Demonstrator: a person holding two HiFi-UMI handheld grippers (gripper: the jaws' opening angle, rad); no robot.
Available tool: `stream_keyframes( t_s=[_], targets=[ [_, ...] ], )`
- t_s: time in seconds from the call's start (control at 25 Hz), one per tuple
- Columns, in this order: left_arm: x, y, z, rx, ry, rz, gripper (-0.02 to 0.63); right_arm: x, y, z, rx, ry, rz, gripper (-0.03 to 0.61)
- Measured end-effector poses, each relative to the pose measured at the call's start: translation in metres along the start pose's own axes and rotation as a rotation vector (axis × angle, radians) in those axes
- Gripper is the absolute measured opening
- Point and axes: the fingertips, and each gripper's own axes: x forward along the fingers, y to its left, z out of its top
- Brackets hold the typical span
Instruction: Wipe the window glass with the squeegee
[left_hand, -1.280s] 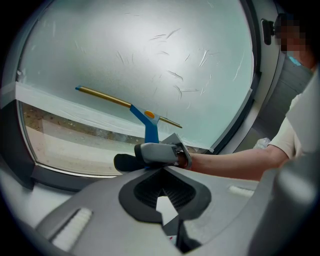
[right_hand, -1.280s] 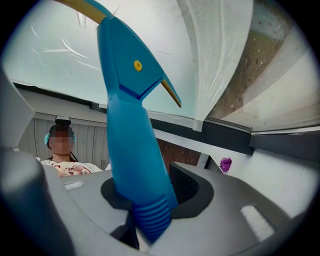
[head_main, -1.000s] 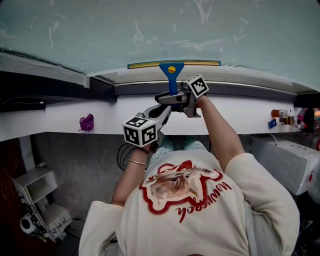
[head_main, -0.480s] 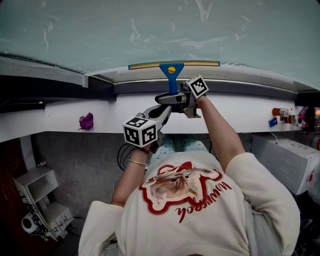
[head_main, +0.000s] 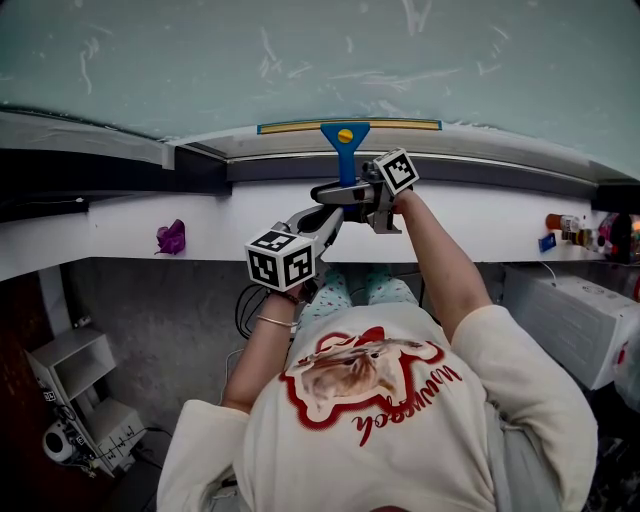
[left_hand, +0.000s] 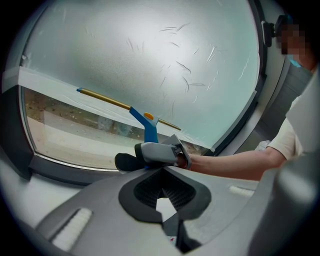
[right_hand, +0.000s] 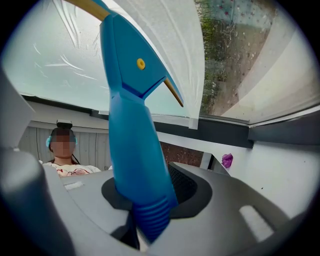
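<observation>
Squeegee (head_main: 345, 140): a blue handle with a yellow dot rises from the right gripper to a long yellow-edged blade (head_main: 348, 127). The blade lies flat against the window glass (head_main: 300, 60), low on the pane near the bottom frame.
Right gripper (head_main: 347, 192): clamped on the ribbed lower end of the squeegee handle (right_hand: 132, 140), one pad on each side. The handle stands up out of the jaws towards the pane.
Left gripper (head_main: 322, 218): holds nothing. Its pads are drawn close, with only a sliver of gap between them. It sits just below and to the left of the right gripper, tip pointing at it and apart from the squeegee.
Line of sight from the left gripper: the right gripper's grey body and the person's forearm (left_hand: 235, 165) lie straight ahead of its jaws, and the blue handle (left_hand: 149, 131) rises behind them.
Glass: milky and streaked above the blade. In the left gripper view the strip below the blade is clearer, with outdoor ground showing through.
Window frame (head_main: 480, 172): a dark band runs just under the blade.
Sill (head_main: 200, 225): a white ledge under the frame, with both grippers held over its middle.
Purple object (head_main: 171, 238): small and crumpled, on the sill well to the left of the grippers.
Small bottles (head_main: 575, 230): clustered at the far right end of the sill.
White box unit (head_main: 580, 325): below the sill on the right.
</observation>
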Motion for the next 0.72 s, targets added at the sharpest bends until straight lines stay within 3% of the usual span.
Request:
stream_keyframes(
  t_s=[0.32,0.44,0.56,0.72],
  targets=[
    [-0.001,-0.004,-0.003,0.023,-0.012,-0.017,0.006,-0.003,0.000,-0.002,-0.022,-0.021,0.020,0.116],
    [-0.002,-0.027,0.003,0.031,-0.077,-0.109,0.005,0.002,-0.003,-0.007,-0.038,0.001,-0.033,0.034],
    [0.001,-0.057,0.012,0.066,-0.127,-0.197,0.005,-0.002,-0.015,-0.028,-0.055,0.050,-0.090,0.018],
    [-0.013,-0.087,0.012,0.137,-0.148,-0.257,0.005,-0.010,-0.015,-0.031,-0.117,-0.053,-0.062,0.018]
  ],
)
